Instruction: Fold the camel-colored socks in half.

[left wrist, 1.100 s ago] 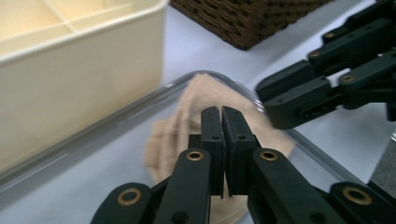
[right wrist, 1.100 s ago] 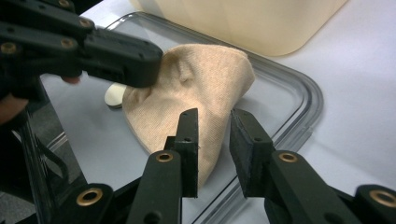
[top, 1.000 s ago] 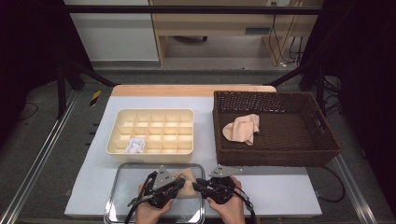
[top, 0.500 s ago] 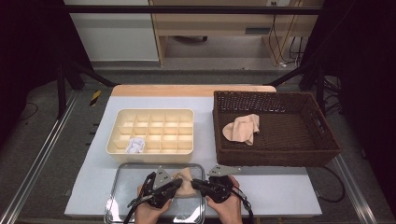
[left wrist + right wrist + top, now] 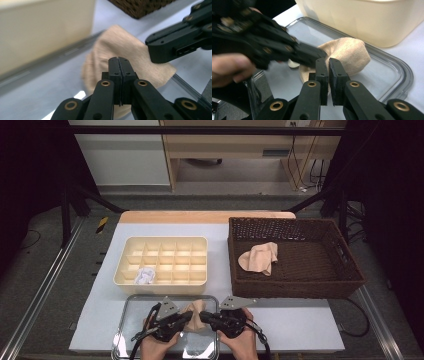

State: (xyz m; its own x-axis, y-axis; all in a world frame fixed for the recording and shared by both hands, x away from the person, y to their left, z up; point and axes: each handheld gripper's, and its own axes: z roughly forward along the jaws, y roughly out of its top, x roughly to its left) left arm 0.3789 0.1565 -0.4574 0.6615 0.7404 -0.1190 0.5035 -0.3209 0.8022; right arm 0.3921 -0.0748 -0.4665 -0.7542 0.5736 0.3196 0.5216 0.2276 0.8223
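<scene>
High view, beige sock (image 5: pixel 196 312) in clear tray (image 5: pixel 131 320), near its far edge.

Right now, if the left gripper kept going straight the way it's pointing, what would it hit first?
Likely the beige sock it already grips; just past that, the right gripper crosses its line, though depth is unclear.

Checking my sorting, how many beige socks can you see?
2: one sock in the wicker basket, one sock on the clear tray. None seems hidden.
</scene>
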